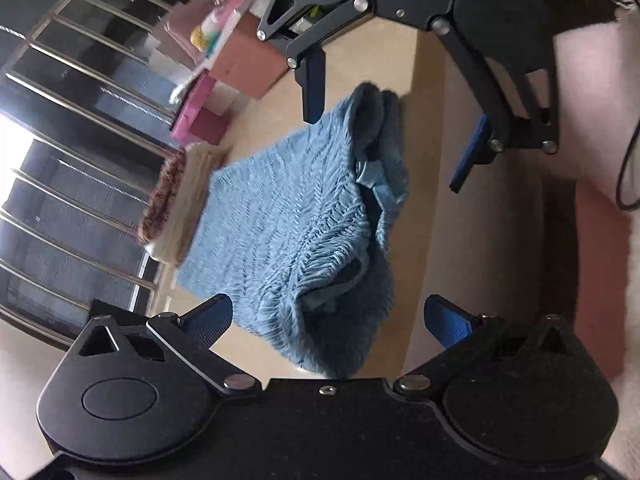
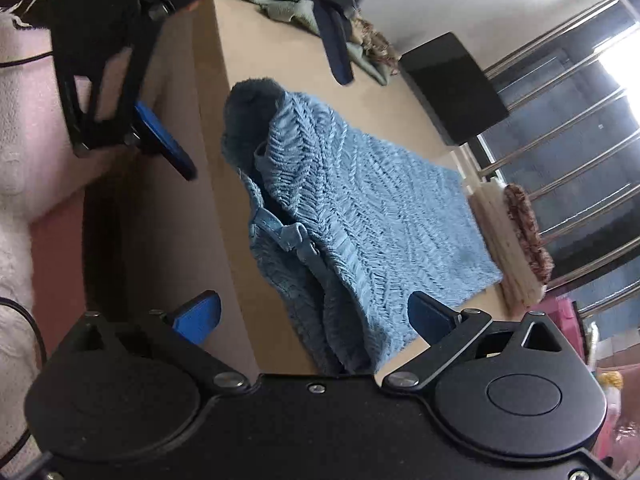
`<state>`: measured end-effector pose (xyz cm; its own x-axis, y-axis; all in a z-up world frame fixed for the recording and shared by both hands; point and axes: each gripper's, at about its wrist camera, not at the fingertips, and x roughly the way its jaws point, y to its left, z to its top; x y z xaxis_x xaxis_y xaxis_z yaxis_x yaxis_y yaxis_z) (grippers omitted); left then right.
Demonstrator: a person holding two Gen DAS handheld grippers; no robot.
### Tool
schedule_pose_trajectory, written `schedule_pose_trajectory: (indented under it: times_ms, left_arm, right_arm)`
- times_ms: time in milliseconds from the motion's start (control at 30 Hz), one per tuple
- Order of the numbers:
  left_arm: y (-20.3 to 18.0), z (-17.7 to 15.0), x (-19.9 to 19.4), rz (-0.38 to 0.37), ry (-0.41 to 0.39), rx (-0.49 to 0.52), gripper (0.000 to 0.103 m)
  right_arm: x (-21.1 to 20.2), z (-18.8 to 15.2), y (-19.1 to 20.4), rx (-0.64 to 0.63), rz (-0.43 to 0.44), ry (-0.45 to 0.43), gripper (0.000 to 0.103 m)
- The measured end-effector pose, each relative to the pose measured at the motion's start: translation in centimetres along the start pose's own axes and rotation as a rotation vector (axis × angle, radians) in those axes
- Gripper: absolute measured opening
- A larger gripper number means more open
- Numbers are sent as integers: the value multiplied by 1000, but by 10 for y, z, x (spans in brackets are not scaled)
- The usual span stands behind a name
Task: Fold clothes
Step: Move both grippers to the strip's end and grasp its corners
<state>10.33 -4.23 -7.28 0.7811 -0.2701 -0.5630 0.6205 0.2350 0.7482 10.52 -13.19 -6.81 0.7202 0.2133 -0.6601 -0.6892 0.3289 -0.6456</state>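
A blue knitted sweater [image 1: 288, 216] lies spread on the beige tabletop [image 1: 424, 120], its body flat and its darker fuzzy sleeves bunched along the edge nearest the person. The left hand-held gripper [image 1: 328, 320] hangs above the garment with its blue-padded fingers [image 1: 212, 318] spread wide, gripping nothing. The right hand-held gripper [image 2: 316, 316] is likewise released, fingers apart over the sweater's near end. A folded cream and brown garment [image 2: 516, 236] rests just beside the sweater's far hem.
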Motion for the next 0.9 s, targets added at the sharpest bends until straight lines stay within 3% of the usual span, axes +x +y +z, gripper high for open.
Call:
schedule_pose_trajectory:
  times_ms: [67,133,233,367,600,900]
  left_arm:
    - [1,0,7,-22,13,-4,94]
    - [0,-2,11,-42,19,7,92]
    - [2,-4,9,-75,12,11,84]
    - [3,-7,7,-105,14,8,74]
    - [-5,-6,-3,-92,33,113,55]
    - [0,-5,-17,-91,44,125,35]
  right_arm:
    - [6,-1,-1,-2,15,23,89]
    - [11,-2,-2,-8,22,49,85]
    - [10,-5,-6,-1,46,37,83]
    - [4,-10,-7,-3,73,17,74]
    - [-11,-13,0,-46,66,5,56]
    - [-27,-12,6,-99,42,10,27]
